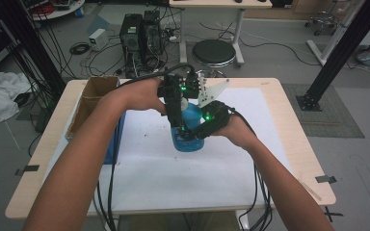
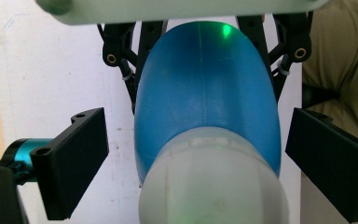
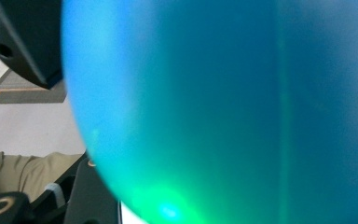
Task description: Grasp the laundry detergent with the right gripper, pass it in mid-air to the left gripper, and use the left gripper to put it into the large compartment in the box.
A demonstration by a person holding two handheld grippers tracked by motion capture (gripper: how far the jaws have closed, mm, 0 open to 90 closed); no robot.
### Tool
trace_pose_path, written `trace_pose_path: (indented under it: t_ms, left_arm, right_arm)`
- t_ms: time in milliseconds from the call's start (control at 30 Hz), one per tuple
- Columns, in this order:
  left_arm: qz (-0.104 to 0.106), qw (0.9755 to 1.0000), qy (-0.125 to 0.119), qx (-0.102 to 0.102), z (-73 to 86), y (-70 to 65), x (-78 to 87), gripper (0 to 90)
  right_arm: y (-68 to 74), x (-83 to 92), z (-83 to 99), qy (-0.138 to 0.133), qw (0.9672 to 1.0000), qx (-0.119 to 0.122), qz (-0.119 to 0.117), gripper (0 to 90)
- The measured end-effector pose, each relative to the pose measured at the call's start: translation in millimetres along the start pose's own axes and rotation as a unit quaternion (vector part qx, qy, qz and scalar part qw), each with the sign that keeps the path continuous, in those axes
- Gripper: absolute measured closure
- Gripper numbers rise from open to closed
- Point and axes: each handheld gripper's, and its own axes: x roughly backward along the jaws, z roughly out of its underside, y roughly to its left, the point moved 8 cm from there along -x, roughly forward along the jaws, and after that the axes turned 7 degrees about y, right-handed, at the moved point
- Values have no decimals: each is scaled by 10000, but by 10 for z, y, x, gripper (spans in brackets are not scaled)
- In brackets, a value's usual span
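A blue bottle [image 1: 189, 143] with a whitish cap [image 2: 214, 186] stands on the white mat near the table's middle. My right gripper [image 1: 193, 134] comes in from the right and is shut on the bottle's blue body, which looms close in the right gripper view as the bottle [image 3: 223, 107]. My left gripper [image 1: 177, 113] points down over the top of the bottle. In the left gripper view its two black pads [image 2: 72, 161] stand on either side of the cap with a gap on each side, so the left gripper [image 2: 200, 161] is open around the cap without touching it.
An open cardboard box [image 1: 94, 96] stands at the table's left edge with a blue object [image 1: 117, 139] beside it. The white mat [image 1: 173, 183] covers most of the tabletop. Cables trail from both grippers over the front edge. A stool [image 1: 214, 52] and computer towers [image 1: 139, 36] stand beyond the table.
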Motion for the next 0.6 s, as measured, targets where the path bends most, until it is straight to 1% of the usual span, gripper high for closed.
trace_pose_path:
  t_ms: [67,100,133,267,367,567,600]
  left_arm:
    - [-1,10000,-15,-16,0,2,-5,62]
    - [-1,10000,-15,-16,0,2,-5,103]
    - [47,10000,-18,-53,1,-4,0,118]
    - [27,10000,3,-48,6,1,-12,119]
    - [37,10000,-4,-83,6,0,-11,168]
    - [34,9999,19,-92,13,7,-18,171]
    - [50,9999,1,-108,11,4,-17,194]
  right_arm:
    - [-1,0,-1,-1,10000,-1,3,445]
    - [-1,0,-1,-1,10000,-1,3,445]
    - [-2,-4,-2,-3,10000,10,-7,444]
    - [6,-10,-4,0,10000,0,-30,444]
    - [6,-10,-6,-2,10000,-7,-38,444]
    - [-2,-13,-1,8,10000,5,-26,444]
    - [0,-14,-2,2,10000,-8,-30,444]
